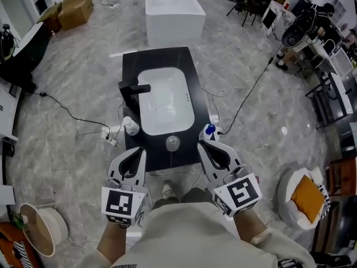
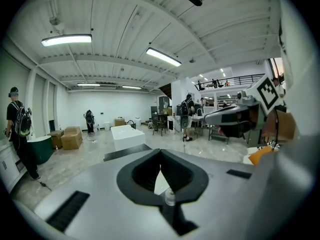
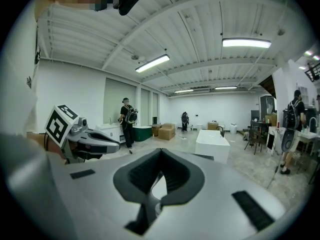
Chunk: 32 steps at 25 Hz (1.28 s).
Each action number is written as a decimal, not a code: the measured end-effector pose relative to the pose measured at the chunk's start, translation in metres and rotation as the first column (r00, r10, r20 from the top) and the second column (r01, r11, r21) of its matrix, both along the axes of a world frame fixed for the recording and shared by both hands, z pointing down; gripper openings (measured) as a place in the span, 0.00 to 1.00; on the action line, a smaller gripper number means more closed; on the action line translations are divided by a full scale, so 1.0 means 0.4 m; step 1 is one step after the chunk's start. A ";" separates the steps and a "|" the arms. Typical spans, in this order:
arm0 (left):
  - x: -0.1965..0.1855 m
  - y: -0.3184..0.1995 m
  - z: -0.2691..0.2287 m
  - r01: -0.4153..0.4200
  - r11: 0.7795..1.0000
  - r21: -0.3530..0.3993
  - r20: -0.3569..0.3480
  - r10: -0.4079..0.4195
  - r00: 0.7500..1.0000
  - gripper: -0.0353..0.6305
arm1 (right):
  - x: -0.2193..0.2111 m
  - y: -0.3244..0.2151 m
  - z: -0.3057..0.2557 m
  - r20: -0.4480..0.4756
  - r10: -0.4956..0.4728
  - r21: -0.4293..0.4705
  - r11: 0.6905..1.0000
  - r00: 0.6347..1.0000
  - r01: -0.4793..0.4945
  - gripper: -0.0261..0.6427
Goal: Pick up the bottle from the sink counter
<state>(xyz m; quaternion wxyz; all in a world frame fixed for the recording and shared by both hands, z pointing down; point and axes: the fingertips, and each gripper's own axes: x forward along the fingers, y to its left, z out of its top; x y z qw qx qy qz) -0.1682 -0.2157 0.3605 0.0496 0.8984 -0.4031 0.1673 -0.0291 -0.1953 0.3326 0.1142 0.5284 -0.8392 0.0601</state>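
A black sink counter (image 1: 162, 60) with a white basin (image 1: 164, 99) and a black tap (image 1: 131, 91) stands in front of me. A white bottle (image 1: 130, 127) stands on its left near part, and a blue-capped bottle (image 1: 210, 130) at its right near corner. A clear rounded thing (image 1: 173, 143) sits at the near edge. My left gripper (image 1: 140, 149) is shut and empty, just short of the white bottle. My right gripper (image 1: 202, 144) is shut and empty, just below the blue-capped bottle. In the left gripper view a small bottle top (image 2: 170, 197) shows through the jaws' window.
A white bathtub (image 1: 173, 13) stands beyond the counter, cardboard boxes (image 1: 75, 7) at the far left. Cables (image 1: 72, 113) run over the floor on both sides. A round seat with an orange cushion (image 1: 307, 197) is at my right. People stand far off in both gripper views.
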 end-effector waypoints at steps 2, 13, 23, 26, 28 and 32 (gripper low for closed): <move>0.006 -0.009 -0.008 -0.002 1.000 0.008 -0.005 0.002 1.000 0.06 | 0.012 -0.010 -0.005 -0.002 0.009 0.000 1.000 1.000 -0.009 0.03; 0.062 -0.061 -0.039 0.062 0.998 0.033 -0.011 -0.062 0.998 0.06 | 0.081 -0.080 -0.017 0.003 -0.027 0.011 1.000 1.000 0.027 0.03; 0.123 -0.108 -0.049 0.109 0.992 0.066 -0.028 -0.108 0.994 0.07 | 0.143 -0.133 0.001 0.000 -0.056 -0.012 0.998 0.998 0.056 0.03; 0.142 -0.141 -0.061 0.110 0.991 0.080 -0.043 -0.107 0.993 0.23 | 0.158 -0.145 0.005 -0.004 -0.060 -0.020 0.998 0.998 0.060 0.03; 0.158 -0.164 -0.060 0.096 0.991 0.093 -0.033 -0.093 0.995 0.32 | 0.165 -0.155 0.012 -0.004 -0.063 -0.025 0.998 0.998 0.062 0.03; 0.192 -0.197 -0.053 0.063 0.992 0.107 -0.048 -0.058 0.997 0.49 | 0.170 -0.174 0.034 -0.005 -0.074 -0.033 0.997 0.997 0.074 0.03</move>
